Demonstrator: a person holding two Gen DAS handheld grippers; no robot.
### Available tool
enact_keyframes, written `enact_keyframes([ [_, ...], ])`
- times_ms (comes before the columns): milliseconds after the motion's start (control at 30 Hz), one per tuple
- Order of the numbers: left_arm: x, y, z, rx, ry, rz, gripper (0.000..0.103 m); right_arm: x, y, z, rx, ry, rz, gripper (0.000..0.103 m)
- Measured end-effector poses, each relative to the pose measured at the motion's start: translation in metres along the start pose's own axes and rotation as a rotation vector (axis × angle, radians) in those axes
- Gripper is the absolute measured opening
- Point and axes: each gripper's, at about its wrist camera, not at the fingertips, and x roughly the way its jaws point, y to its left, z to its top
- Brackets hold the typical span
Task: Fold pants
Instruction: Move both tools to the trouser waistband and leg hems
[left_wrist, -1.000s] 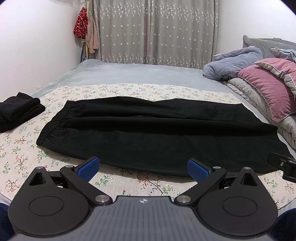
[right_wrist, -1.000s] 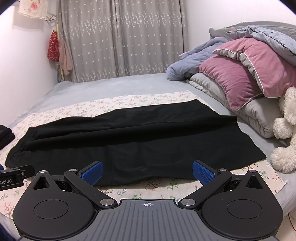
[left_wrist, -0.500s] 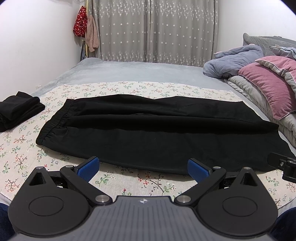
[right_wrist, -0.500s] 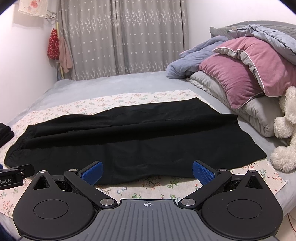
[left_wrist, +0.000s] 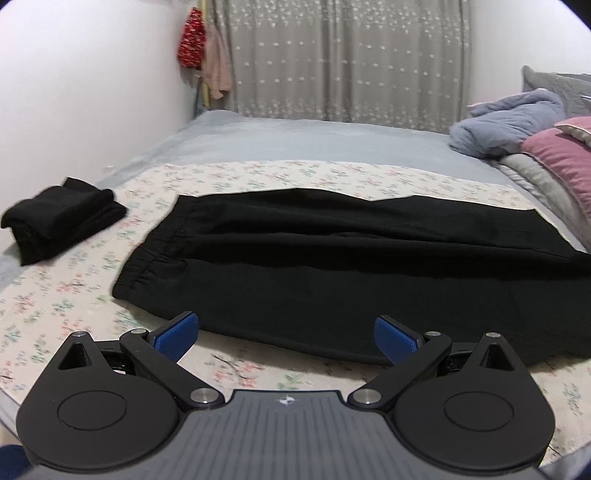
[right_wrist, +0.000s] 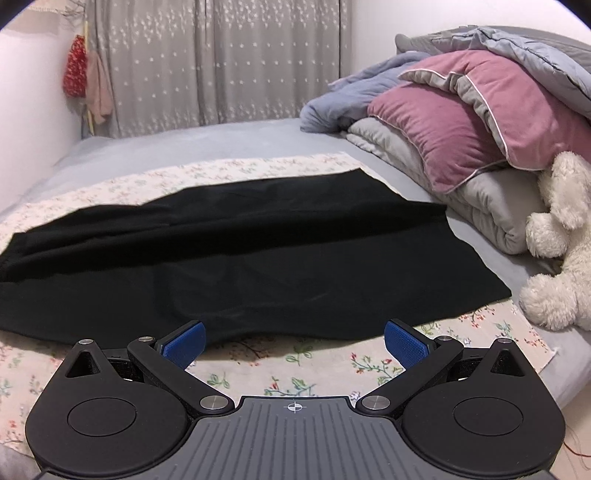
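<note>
Left wrist view shows you the bed (left_wrist: 332, 147), its floral sheet (left_wrist: 74, 295) carrying the black pants (left_wrist: 351, 266) spread flat, waistband leftward. Your left tongs (left_wrist: 287, 334) and right tongs (right_wrist: 294, 341) gape wide, empty, near the hem.

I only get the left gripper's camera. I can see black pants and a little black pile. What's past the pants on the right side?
Observer: A white plush toy lies against the bedding, beyond the hem end of the pants.
Operator: Is the other gripper holding anything?
Observer: No. The right gripper is open, with nothing between its blue pads, just short of the pants' near edge.
Operator: What's the toy leaning on?
Observer: A folded grey quilt, with a pink pillow stacked on top.
</note>
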Motion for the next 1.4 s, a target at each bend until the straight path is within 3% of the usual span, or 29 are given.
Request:
enact_keyframes([
  [200, -0.01, -0.029, -0.005, 0.056, 0.001, -0.091, 0.103, 0.0, 0.006, 0.001, -0.024, 0.0, -0.003, 0.103],
  [300, -0.004, -0.024, 0.0, 0.061, 0.009, -0.096, 0.103, 0.001, 0.007, 0.002, -0.03, -0.003, -0.004, 0.103],
  [433, 0.014, 0.022, 0.019, -0.03, 0.026, -0.051, 0.103, 0.012, -0.005, 0.008, -0.038, -0.018, -0.01, 0.103],
  [500, 0.029, 0.057, 0.03, -0.109, 0.041, 0.015, 0.103, 0.027, -0.021, 0.011, 0.0, -0.002, -0.021, 0.103],
  [633, 0.05, 0.118, 0.045, -0.242, 0.069, 0.1, 0.103, 0.063, -0.062, 0.013, 0.124, 0.075, -0.049, 0.103],
  [700, 0.06, 0.147, 0.05, -0.314, 0.098, 0.118, 0.103, 0.072, -0.083, 0.015, 0.246, 0.108, -0.012, 0.103],
  [767, 0.067, 0.169, 0.055, -0.367, 0.116, 0.125, 0.103, 0.076, -0.099, 0.016, 0.321, 0.081, 0.049, 0.103],
  [1000, 0.093, 0.223, 0.053, -0.458, 0.168, 0.204, 0.103, 0.114, -0.135, 0.012, 0.506, 0.193, 0.024, 0.103],
  [1267, 0.107, 0.261, 0.02, -0.644, 0.215, 0.133, 0.092, 0.123, -0.142, 0.005, 0.565, 0.185, -0.02, 0.103],
  [1400, 0.113, 0.25, 0.025, -0.636, 0.181, 0.057, 0.092, 0.125, -0.141, 0.011, 0.548, 0.171, -0.04, 0.099],
])
